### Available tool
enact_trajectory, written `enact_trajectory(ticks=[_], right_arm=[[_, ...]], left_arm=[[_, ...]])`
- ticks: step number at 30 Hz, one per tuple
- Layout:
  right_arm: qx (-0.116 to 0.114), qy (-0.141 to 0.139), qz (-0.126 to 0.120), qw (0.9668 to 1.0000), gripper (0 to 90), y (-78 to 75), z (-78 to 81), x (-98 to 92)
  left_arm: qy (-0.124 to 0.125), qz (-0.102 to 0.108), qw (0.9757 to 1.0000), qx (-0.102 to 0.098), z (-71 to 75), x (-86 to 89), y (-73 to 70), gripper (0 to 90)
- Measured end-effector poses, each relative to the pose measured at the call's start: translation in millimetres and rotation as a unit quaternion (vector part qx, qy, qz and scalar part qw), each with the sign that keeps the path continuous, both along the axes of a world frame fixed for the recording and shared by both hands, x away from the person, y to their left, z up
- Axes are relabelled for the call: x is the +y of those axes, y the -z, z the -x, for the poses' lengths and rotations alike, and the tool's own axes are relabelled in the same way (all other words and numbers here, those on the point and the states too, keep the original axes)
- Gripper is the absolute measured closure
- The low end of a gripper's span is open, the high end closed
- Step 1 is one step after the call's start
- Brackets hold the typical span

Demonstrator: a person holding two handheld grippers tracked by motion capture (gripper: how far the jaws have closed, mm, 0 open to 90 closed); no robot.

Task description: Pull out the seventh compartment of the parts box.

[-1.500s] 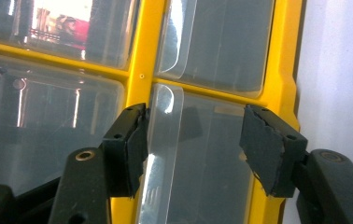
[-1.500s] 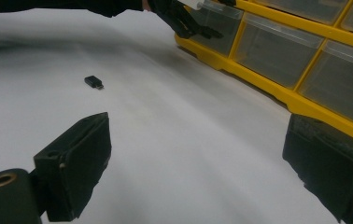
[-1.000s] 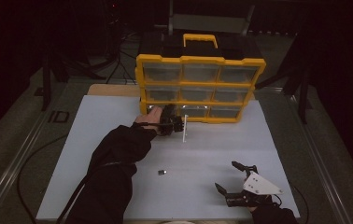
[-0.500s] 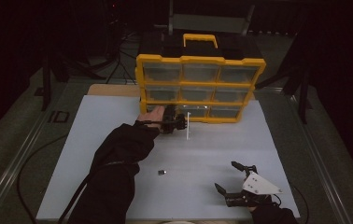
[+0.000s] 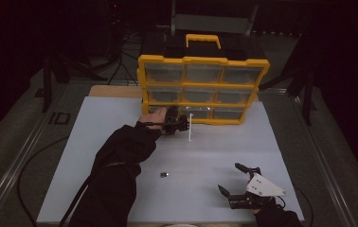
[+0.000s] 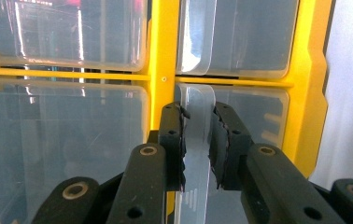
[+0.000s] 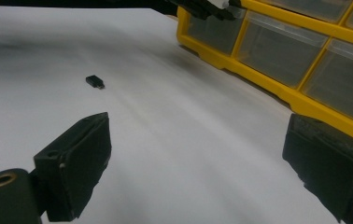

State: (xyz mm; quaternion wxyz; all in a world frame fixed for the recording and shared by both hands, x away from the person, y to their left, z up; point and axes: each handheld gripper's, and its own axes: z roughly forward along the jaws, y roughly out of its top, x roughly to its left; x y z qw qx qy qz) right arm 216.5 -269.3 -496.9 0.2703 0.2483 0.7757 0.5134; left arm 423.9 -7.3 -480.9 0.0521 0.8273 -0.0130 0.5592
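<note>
Closing since a moment ago, left gripper (image 6: 197, 140) fingers now pinch the clear drawer tab (image 6: 196, 135); best pulled straight outward, steadily.

Overhead plus two close gripper-mounted views

The organizer (image 5: 203, 90) is glossy yellow plastic, drawers (image 6: 62, 140) clear and scuffed-looking; table sheet (image 5: 120, 137) matt white, probably paper.
</note>
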Motion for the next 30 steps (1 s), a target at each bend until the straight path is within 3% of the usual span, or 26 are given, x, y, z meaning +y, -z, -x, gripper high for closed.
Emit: enact_trajectory(ticks=[9,15,17,19,30], right_arm=[[0.0,0.001,-0.001,1.0,7.9,-0.1,-0.3,-1.2],[0.0,0.001,-0.002,1.0,7.9,-0.4,0.2,-1.0],[-0.002,0.0,-0.002,1.0,7.9,-0.4,-0.1,-1.5],[-0.002,0.001,-0.002,1.0,7.9,-0.2,-0.4,-1.9],[-0.001,0.001,-0.003,1.0,7.9,-0.4,-0.6,-1.6]], left_arm=[[-0.006,-0.013,0.9998,-0.016,2.1,-1.6,3.0,77.1],[-0.008,-0.015,0.9997,-0.015,2.8,-1.0,1.4,77.3],[-0.007,-0.017,0.9996,-0.024,3.6,-1.5,2.8,77.3],[-0.007,-0.037,0.9986,-0.038,6.2,-3.7,4.6,77.6],[-0.001,-0.035,0.9993,-0.016,6.1,-2.4,0.0,77.3]])
